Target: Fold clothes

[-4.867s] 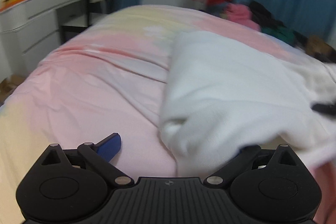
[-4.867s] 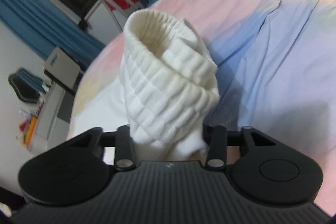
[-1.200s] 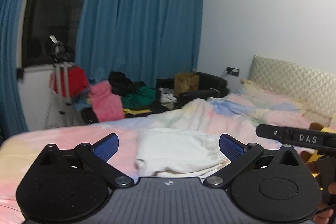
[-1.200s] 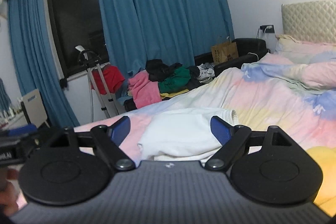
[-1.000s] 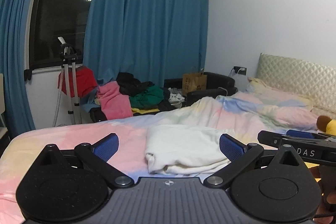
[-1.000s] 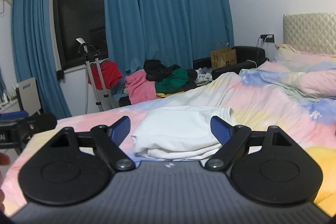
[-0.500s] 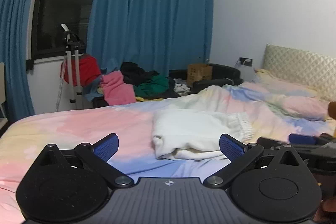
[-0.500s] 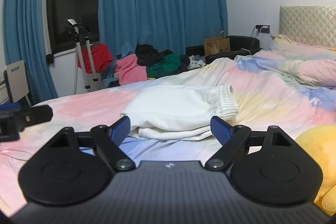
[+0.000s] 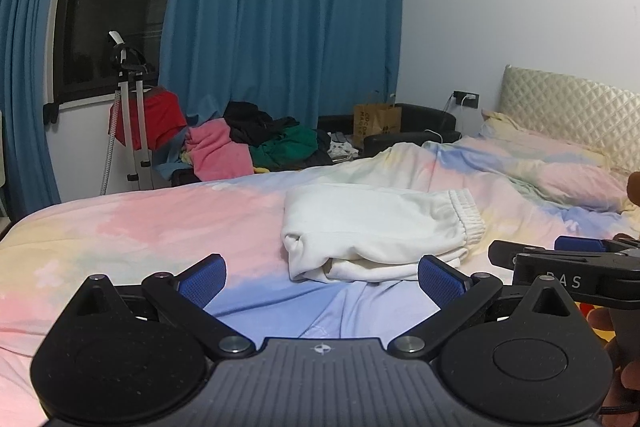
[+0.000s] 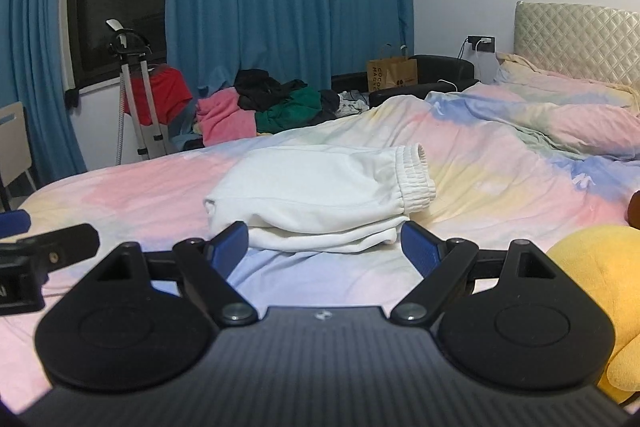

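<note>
White sweatpants (image 9: pixel 374 227) lie folded in a stack on the bed (image 9: pixel 140 227), elastic cuff turned toward the quilted headboard (image 9: pixel 576 111). Behind the bed, blue curtains (image 9: pixel 280 7) hang over a heap of clothes (image 9: pixel 260 143). A yellow plush toy (image 10: pixel 600 279) sits by the right claw (image 10: pixel 325 247). Both the right claw and the left claw (image 9: pixel 322 275) are spread wide, holding nothing, just short of the stack

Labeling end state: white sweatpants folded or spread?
Folded: the white sweatpants lie stacked in layers on the bed, elastic cuff at one end.
</note>
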`<state>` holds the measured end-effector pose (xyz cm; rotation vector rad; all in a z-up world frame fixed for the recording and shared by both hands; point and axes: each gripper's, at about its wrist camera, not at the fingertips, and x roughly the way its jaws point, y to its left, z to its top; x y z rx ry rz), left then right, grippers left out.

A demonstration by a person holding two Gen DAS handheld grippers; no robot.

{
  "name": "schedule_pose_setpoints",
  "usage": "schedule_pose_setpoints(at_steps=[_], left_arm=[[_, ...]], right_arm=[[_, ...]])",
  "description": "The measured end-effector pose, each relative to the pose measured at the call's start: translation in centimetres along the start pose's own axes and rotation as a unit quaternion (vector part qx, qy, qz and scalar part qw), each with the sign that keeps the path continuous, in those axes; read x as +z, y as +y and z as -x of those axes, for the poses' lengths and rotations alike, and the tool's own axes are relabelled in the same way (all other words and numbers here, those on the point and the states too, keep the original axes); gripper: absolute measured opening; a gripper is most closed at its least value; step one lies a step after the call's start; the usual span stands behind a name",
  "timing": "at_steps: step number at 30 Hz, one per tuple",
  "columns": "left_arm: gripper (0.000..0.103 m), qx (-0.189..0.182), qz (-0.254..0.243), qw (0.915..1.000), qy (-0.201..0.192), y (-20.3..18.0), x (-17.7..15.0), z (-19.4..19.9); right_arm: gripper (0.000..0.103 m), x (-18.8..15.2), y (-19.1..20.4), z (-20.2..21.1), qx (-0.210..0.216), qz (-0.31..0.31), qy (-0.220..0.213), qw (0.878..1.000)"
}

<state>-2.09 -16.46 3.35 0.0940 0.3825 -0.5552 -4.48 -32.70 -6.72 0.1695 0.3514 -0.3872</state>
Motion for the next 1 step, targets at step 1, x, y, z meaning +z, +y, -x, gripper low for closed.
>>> schedule_pose_setpoints(at_steps=[1], left_arm=[[0.103,0.001,0.000,1.0000,0.000,0.00,-0.02,0.04]], right_arm=[[0.085,0.01,-0.05,0.03,-0.001,-0.001,0.000,1.000]])
